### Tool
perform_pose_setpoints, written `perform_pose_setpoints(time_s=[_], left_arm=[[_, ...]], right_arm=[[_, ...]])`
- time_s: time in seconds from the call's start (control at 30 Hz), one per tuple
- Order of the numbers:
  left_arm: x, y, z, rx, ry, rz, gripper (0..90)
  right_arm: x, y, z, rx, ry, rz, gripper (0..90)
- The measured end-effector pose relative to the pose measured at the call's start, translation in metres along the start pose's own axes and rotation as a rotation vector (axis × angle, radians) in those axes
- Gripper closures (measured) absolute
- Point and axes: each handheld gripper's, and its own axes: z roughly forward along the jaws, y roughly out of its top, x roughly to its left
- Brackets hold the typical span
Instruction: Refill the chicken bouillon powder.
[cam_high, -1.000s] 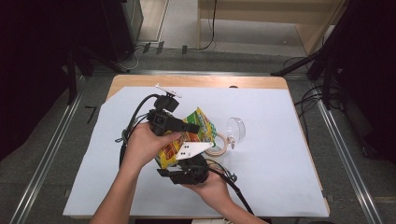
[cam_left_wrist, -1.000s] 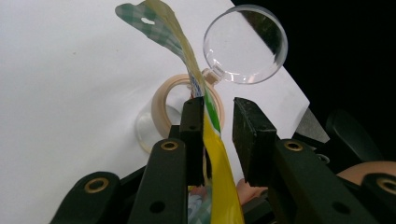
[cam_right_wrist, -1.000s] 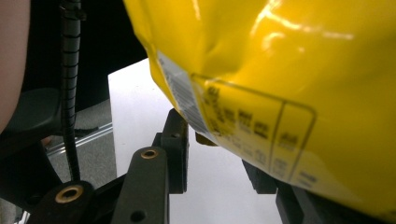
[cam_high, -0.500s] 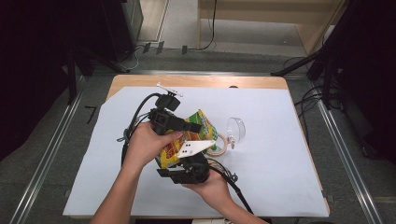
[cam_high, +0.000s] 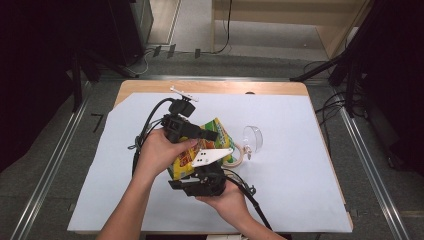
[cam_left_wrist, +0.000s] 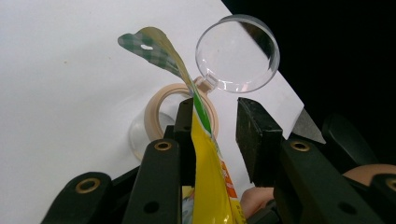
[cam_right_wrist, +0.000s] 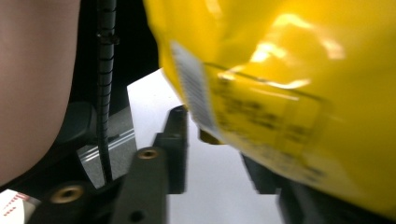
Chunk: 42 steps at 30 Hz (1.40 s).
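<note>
Almost nothing moved in the last second. The right gripper (cam_high: 200, 186) is under the bag (cam_high: 210, 137); its grip I cannot tell. The left gripper (cam_left_wrist: 215, 121) stands half open around the bag's edge. Beyond: tape (cam_left_wrist: 156, 109) and lens (cam_left_wrist: 237, 53).

Snack bag (cam_high: 200, 147) left of tape roll (cam_high: 235, 156); magnifier (cam_high: 253, 138) just right.

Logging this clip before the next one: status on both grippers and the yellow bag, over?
Left gripper open, yellow snack bag between its jaws, against one jaw. Right gripper open under the bag. Tape roll and clear lens lie just beyond on the white sheet.
</note>
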Motion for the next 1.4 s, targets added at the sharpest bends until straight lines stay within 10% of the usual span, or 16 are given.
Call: perform_pose_setpoints(time_s=[0.37, 1.4], left_arm=[[-0.004, 0.003, 0.005, 0.009, -0.007, 0.013, 71.9], [0.0, 0.003, -0.01, -0.05, 0.023, 0.021, 70.2]], right_arm=[[0.004, -0.004, -0.001, 0.013, -0.081, -0.118, 69.9], [0.002, 0.01, 0.0, -0.011, -0.02, -0.059, 71.8]])
